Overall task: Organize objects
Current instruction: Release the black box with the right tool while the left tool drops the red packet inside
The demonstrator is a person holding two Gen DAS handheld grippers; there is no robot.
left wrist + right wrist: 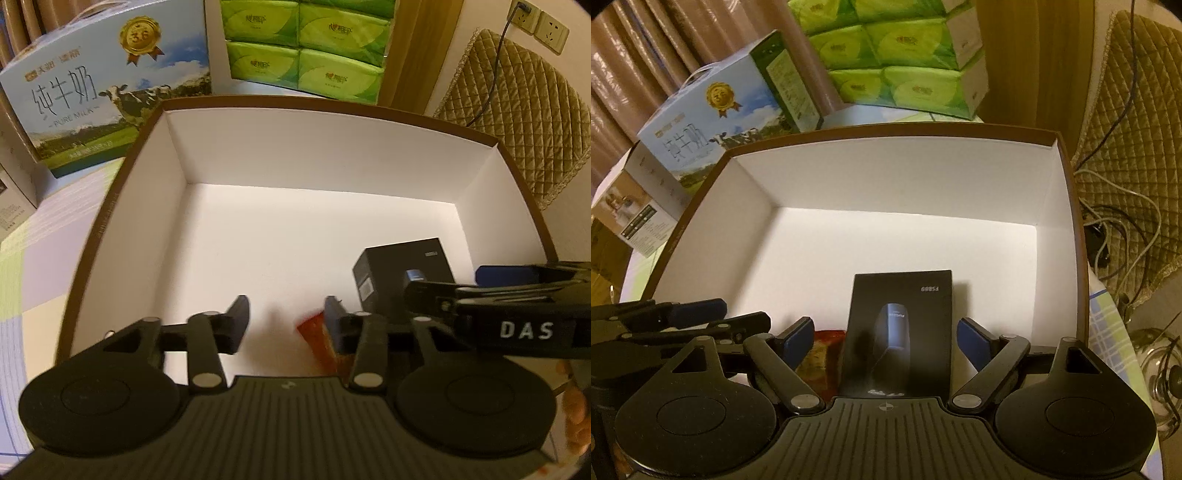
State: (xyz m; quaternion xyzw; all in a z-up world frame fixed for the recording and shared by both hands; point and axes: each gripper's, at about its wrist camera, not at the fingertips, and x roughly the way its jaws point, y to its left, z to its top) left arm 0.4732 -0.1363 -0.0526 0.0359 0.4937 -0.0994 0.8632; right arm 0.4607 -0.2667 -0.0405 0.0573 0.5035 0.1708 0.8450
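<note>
While both grippers hang over the white box [905, 184], the right gripper [884, 341] gapes around the black carton [901, 325] lying inside – apparently released; the left gripper [286, 319] stands parted, empty, its finger beside a red packet [317, 343]

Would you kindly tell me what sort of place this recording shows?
Probably a room in a home: a milk carton and stacked tissue packs sit on a table beside a quilted chair cover and wall sockets.
</note>
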